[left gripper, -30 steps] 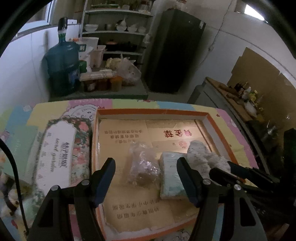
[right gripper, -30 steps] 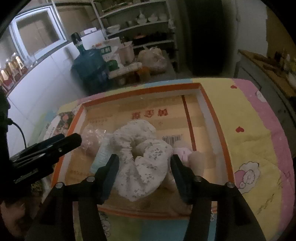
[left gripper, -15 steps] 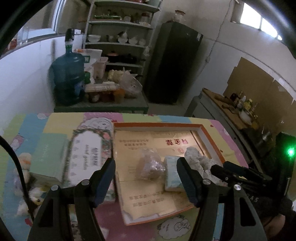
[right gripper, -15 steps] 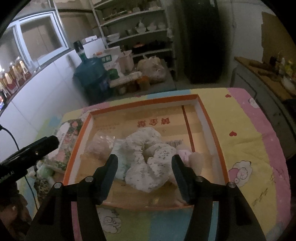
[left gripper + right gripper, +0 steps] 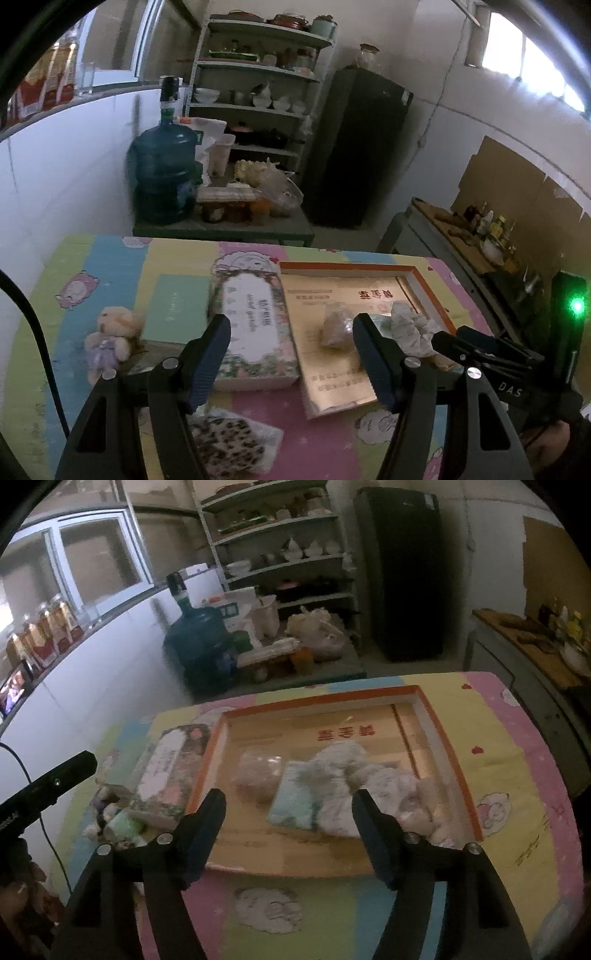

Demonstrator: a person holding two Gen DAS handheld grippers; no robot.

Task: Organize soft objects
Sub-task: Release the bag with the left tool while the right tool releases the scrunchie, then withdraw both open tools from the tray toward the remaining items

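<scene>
My left hand-held gripper (image 5: 290, 341) hangs released above the bench (image 5: 110, 266), grasping nothing, jaws spread wide; my right hand-held gripper (image 5: 288, 814) is likewise released and bare, near the tray (image 5: 448, 753); I judge both are raised clear to choose the next soft thing; the tray holds a white floral cloth (image 5: 343, 775), a pale green pack (image 5: 293, 799) whose long axis runs near to far, and a clear bag (image 5: 256, 775), bunched together so they stay gathered; left of it a floral box (image 5: 255, 325) points far; the plush bear (image 5: 110, 338) and leopard-print pouch (image 5: 229, 445) lie outside, unsorted.
</scene>
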